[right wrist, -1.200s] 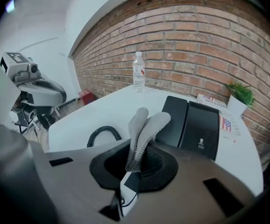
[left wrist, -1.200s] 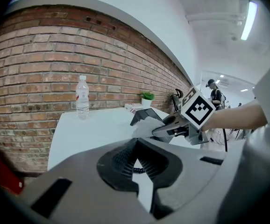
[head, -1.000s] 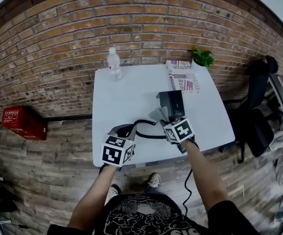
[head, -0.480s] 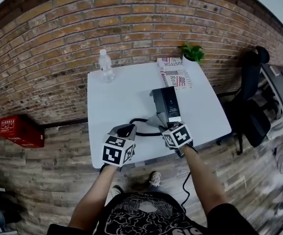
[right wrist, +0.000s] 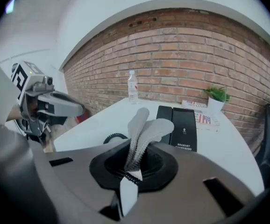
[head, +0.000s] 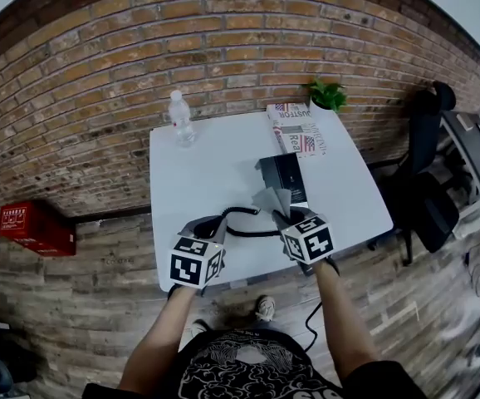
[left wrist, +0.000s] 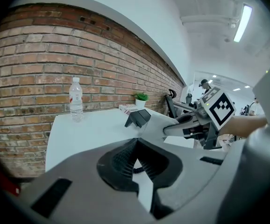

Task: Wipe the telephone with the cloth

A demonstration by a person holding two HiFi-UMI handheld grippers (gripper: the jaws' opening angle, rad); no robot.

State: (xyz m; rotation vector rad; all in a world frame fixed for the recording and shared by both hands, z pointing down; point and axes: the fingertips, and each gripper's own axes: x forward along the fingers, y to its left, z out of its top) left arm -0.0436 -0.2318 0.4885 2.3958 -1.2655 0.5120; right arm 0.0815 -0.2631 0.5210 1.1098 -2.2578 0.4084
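Observation:
The black telephone (head: 285, 175) lies on the white table (head: 198, 173), handset in its cradle; it also shows as telephone (right wrist: 182, 124) and telephone (left wrist: 138, 117). Its coiled cord (head: 244, 220) loops toward the near edge. My right gripper (head: 287, 216) is shut on a grey cloth (head: 274, 199), whose folds stand up from the jaws just short of the phone's near end, seen as cloth (right wrist: 144, 127). My left gripper (head: 210, 225) is shut with nothing visibly in it, hovering by the cord loop at the table's front.
A water bottle (head: 180, 119) stands at the back left of the table. A folded newspaper (head: 295, 128) and a small potted plant (head: 327, 96) sit at the back right. A black chair (head: 427, 169) is right of the table and a red box (head: 36, 229) on the floor at left.
My right gripper with the cloth has drawn back a little toward the near table edge. The left gripper has hardly moved.

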